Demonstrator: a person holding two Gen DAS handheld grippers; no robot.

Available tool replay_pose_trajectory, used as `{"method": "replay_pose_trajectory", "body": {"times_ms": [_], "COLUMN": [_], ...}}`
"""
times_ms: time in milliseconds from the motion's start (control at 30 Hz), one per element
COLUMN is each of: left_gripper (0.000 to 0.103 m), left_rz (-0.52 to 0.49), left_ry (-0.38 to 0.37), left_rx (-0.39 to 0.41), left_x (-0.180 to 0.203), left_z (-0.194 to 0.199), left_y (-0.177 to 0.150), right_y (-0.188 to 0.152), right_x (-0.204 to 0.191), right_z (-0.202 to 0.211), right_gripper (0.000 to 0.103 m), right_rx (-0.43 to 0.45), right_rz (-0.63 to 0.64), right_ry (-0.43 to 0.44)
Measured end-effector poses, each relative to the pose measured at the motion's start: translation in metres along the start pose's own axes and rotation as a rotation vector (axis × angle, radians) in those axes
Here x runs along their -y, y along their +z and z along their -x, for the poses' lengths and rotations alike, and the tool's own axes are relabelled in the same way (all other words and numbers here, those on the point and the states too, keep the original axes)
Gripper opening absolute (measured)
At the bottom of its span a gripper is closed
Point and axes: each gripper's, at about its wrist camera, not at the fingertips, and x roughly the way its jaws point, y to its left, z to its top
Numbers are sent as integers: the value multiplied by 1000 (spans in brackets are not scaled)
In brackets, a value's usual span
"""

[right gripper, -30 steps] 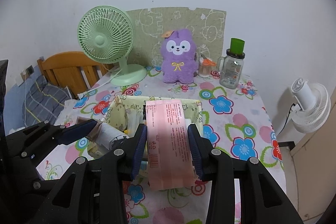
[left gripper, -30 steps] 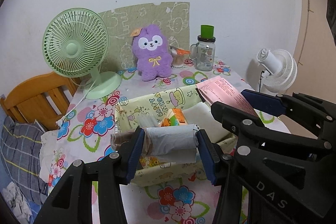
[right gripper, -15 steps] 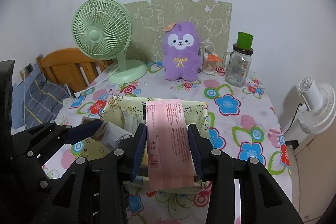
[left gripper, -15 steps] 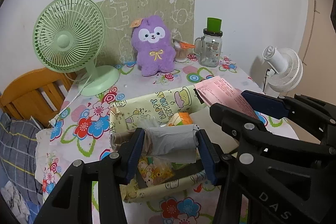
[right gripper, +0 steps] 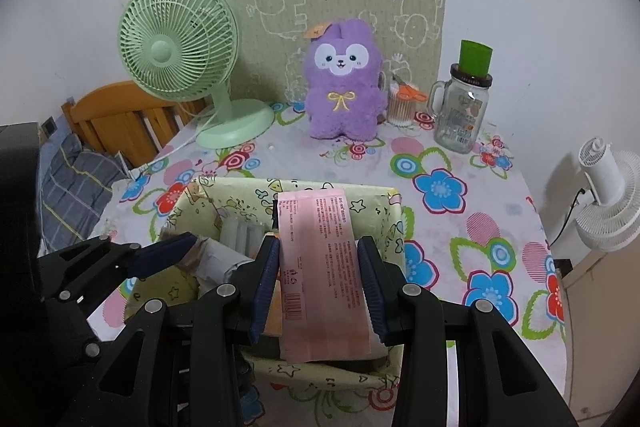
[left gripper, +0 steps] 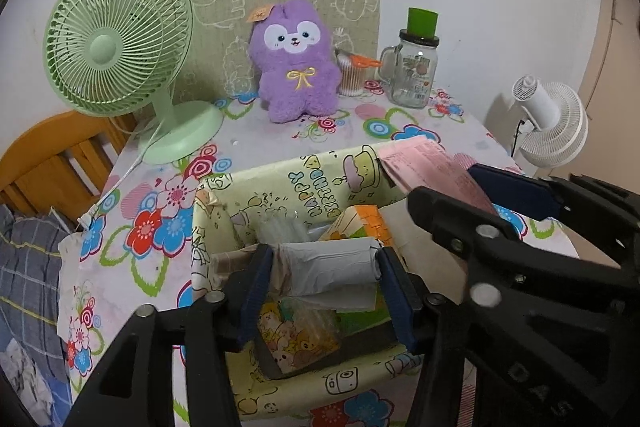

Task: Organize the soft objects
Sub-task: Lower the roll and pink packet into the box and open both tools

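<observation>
The desk (right gripper: 460, 211) wears a glossy cloth printed with bright flowers. Near its front edge stands the box (left gripper: 280, 187), an open rectangle wrapped in pale yellow cartoon paper, with crinkly packets inside. At the back edge stand a ribbed green fan (left gripper: 120, 43) towards the left corner, a fuzzy purple plush (right gripper: 344, 87) in the middle, and a clear glass jar (right gripper: 462, 111) towards the right.

The right tongs (right gripper: 320, 275) clamp a flat pink pack (right gripper: 320, 255), smooth and oblong, over the box's right half. The left tongs (left gripper: 324, 267) have just been opening; their pads flank a soft grey roll (left gripper: 328, 261), crumpled and cylindrical, over the box's left half, though whether they are pressing it I cannot tell.
</observation>
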Motion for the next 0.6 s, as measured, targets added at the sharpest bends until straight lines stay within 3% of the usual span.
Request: {"method": "replay_pose_trajectory", "body": {"times_ms": [133,200,600], "left_gripper": [69,77,84], "left_rz": [-11,-12,-3], "left_ry": [1,8,23], "left_rx": [-8,-12,-26], "left_x": [0,0,-7], "left_z": [-3,-5,-5], "left_y": [-2,-2,-3], "right_y": [2,3,10], "right_x": [0,-1,-9], "right_z": [-7,-10,-28], "right_gripper": [43,43,43], "right_rx": [-10,-12,-23], "right_rz": [2,4,11], "right_ry": [1,3,21]}}
